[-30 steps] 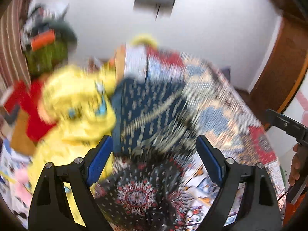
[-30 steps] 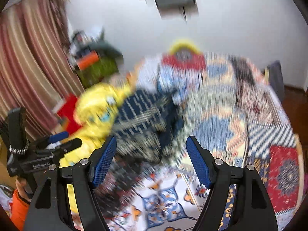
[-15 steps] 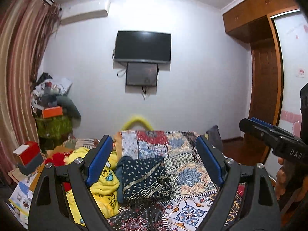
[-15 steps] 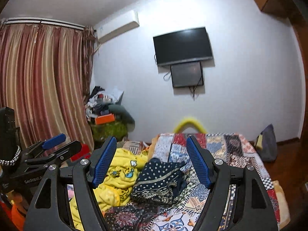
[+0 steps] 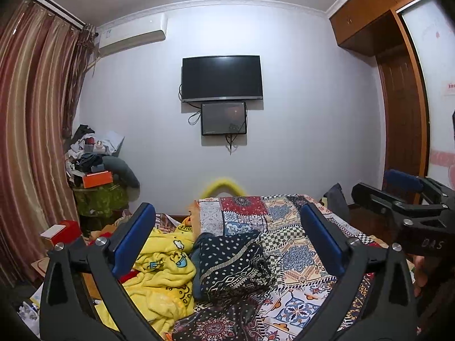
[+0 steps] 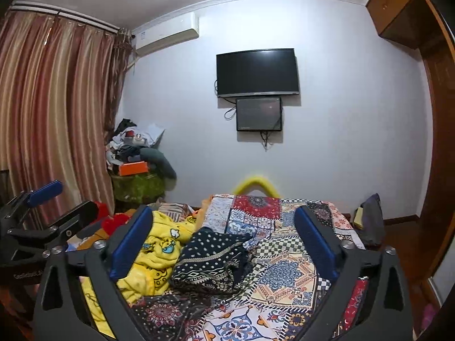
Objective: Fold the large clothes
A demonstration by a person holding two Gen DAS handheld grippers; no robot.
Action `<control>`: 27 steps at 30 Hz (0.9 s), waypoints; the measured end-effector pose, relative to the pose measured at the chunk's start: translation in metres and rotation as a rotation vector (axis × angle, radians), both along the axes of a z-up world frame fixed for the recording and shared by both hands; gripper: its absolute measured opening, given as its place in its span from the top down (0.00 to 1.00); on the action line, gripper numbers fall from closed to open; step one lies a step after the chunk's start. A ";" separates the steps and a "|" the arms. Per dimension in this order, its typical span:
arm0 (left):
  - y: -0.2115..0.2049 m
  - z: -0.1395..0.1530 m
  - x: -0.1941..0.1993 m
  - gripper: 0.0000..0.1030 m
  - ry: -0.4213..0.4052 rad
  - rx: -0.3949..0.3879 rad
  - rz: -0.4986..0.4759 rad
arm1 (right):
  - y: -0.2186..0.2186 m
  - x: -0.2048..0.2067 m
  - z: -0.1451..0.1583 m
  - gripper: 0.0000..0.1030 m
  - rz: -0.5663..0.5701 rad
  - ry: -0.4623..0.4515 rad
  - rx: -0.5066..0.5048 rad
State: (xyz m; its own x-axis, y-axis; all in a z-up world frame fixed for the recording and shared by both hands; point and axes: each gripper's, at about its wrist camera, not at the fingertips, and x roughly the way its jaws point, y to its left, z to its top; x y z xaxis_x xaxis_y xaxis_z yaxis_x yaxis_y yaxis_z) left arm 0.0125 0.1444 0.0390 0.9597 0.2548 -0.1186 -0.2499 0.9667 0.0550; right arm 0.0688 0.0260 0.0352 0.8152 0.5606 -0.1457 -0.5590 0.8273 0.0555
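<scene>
A dark navy patterned garment (image 5: 230, 264) lies bunched in the middle of the bed; it also shows in the right wrist view (image 6: 210, 258). A yellow cartoon-print fleece (image 5: 162, 270) lies crumpled to its left, also in the right wrist view (image 6: 153, 253). My left gripper (image 5: 227, 227) is open and empty, held above the near part of the bed. My right gripper (image 6: 223, 227) is open and empty, level with it. The right gripper shows at the right of the left wrist view (image 5: 403, 199), the left gripper at the left of the right wrist view (image 6: 42, 216).
A patchwork quilt (image 5: 284, 227) covers the bed. A dark floral cloth (image 5: 221, 321) lies at the near edge. A cluttered pile on a green stand (image 5: 96, 187) is at the far left by striped curtains (image 5: 31, 142). A TV (image 5: 221, 78) hangs on the wall; a wooden wardrobe (image 5: 398, 113) stands right.
Both grippers have tilted up from looking down at the bed to looking level across the room. The clothes on the bed have not moved.
</scene>
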 end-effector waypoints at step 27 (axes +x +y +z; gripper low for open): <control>0.009 -0.017 0.017 0.00 0.039 -0.019 0.002 | -0.009 -0.005 -0.003 0.00 -0.030 0.009 -0.011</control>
State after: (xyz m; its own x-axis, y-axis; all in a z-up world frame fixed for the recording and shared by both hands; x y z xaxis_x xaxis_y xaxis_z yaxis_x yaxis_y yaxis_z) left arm 0.0296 0.1534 0.0217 0.9537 0.2542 -0.1607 -0.2500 0.9671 0.0462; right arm 0.0634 0.0170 0.0323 0.8302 0.5343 -0.1591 -0.5336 0.8442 0.0510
